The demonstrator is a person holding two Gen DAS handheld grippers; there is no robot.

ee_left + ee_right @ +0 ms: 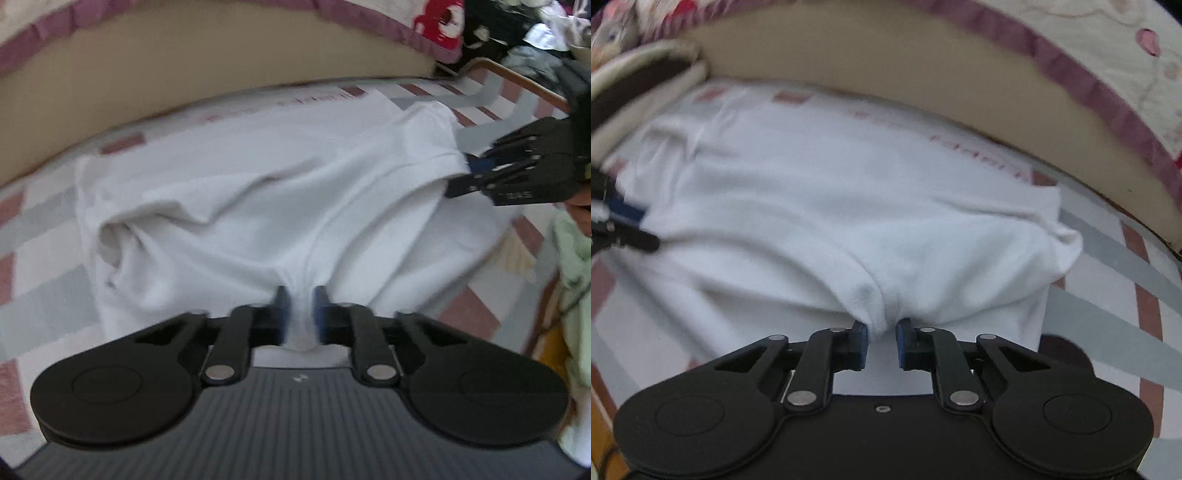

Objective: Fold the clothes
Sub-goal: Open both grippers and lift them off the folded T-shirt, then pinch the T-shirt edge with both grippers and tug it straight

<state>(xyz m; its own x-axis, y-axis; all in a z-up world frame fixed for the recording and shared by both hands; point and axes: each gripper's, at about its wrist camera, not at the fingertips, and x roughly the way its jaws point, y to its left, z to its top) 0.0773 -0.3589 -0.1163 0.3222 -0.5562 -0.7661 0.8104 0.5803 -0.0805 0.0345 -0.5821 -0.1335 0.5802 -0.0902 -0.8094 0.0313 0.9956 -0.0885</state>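
White shirt [229, 192] lies crumpled on the checked sheet [44, 258], long axis running side to side between the two hands. Left gripper [299, 310] is clenched on a bunched near edge; right gripper [881, 341] pinches the same near edge further along (both equally near). Beige headboard [147, 85] sits beyond the far edge; clothes pile [535, 33] well apart, nothing blocking a fold away.

White cotton T-shirt [229, 192] lies rumpled on the pink-and-grey checked bedsheet [44, 280]. Tan padded headboard [155, 92] runs behind it. Black left gripper [300, 295] pinches its near edge; black right gripper [881, 326] pinches the edge further right
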